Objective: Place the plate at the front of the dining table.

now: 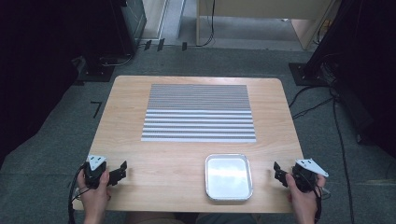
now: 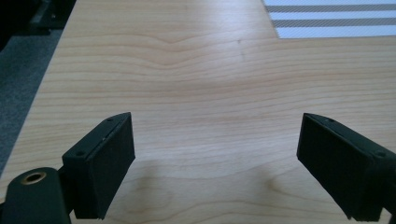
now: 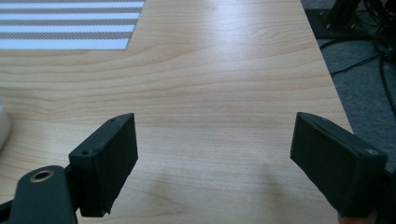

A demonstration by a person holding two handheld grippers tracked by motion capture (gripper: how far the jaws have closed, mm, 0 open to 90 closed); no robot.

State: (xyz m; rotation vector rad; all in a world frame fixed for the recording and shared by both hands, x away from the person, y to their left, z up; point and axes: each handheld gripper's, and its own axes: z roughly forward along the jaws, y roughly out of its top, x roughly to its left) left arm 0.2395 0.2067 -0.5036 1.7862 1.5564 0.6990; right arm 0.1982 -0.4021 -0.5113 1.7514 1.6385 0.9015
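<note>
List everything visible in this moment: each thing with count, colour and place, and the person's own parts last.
table: one, light wood, centre of the high view
striped mat: one, grey and white, on the far half of the table
tray: one, silvery with pale inside, empty, near edge, right of middle
cables: several, black, on the grey floor at right
left gripper: one, black, near left corner, jaws open, nothing between
right gripper: one, black, near right corner, jaws open, nothing between
hands: two, one behind each gripper

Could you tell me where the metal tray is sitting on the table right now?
In the high view the metal tray sits near the table's front edge, right of centre, just below the striped mat and closer to the right gripper.
</note>
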